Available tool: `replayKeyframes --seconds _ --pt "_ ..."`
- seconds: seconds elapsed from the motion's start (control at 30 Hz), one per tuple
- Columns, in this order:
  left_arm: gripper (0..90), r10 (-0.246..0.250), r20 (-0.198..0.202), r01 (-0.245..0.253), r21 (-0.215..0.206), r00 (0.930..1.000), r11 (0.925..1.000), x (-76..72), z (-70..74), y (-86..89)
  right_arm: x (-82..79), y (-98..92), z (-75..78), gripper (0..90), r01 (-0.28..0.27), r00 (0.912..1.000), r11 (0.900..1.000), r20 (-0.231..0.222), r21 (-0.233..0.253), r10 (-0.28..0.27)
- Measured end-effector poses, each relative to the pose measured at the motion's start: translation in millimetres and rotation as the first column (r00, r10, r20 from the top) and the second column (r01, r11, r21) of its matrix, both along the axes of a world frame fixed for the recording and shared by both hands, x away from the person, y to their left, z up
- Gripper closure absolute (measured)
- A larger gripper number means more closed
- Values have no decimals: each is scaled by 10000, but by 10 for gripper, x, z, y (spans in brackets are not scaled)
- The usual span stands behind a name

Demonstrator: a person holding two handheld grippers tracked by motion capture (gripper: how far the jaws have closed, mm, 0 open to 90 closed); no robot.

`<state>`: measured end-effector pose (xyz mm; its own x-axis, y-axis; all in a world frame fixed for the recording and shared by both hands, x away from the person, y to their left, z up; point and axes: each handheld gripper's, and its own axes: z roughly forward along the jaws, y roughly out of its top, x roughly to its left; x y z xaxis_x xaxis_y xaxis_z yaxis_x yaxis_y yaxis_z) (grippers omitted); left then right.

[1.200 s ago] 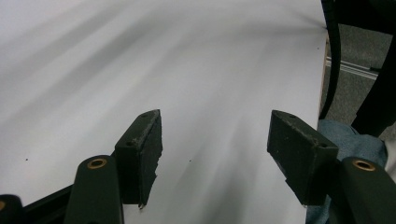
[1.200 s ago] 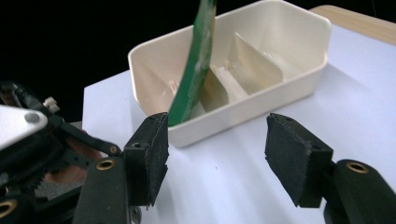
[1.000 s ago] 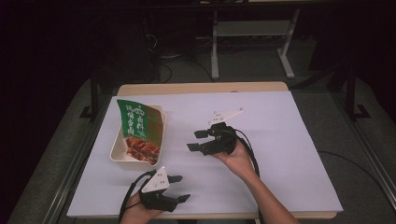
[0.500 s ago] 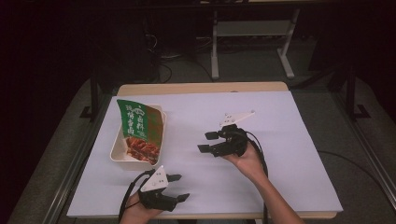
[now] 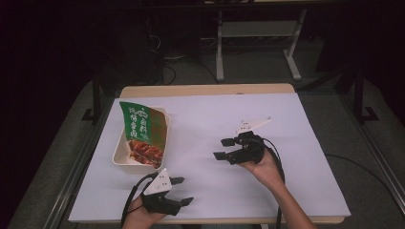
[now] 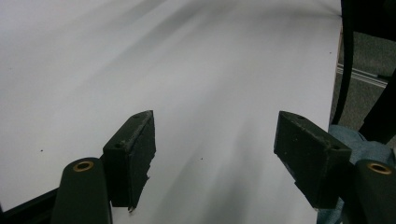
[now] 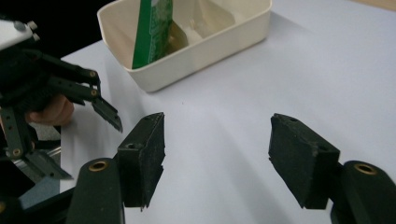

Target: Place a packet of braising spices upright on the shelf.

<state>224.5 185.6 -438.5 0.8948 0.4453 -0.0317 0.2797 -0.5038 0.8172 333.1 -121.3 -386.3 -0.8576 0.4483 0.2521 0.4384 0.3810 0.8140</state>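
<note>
At the worktop's (image 5: 286,119) left, a green food pouch (image 5: 143,136) lies in a cream plastic tray (image 5: 120,156). Both are probably light; the pouch looks soft and slick, best pinched by an edge. It carries white Chinese characters, unreadable. Left tool (image 5: 182,191) and right tool (image 5: 220,149) gape empty.

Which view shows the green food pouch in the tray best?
The high view: the green food pouch lies face-up across the cream tray, its printed front fully visible. The right gripper view catches it edge-on, a narrow green strip standing inside the tray. The left gripper view looks across white table covering.
</note>
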Motion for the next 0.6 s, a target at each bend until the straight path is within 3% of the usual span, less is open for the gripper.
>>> replayKeyframes --seconds 0.6 --pt "279 74 -26 -74 7 10000 10000 4 -10 6 -145 -365 -157 334 546 9985 9985 -55 -27 -546"
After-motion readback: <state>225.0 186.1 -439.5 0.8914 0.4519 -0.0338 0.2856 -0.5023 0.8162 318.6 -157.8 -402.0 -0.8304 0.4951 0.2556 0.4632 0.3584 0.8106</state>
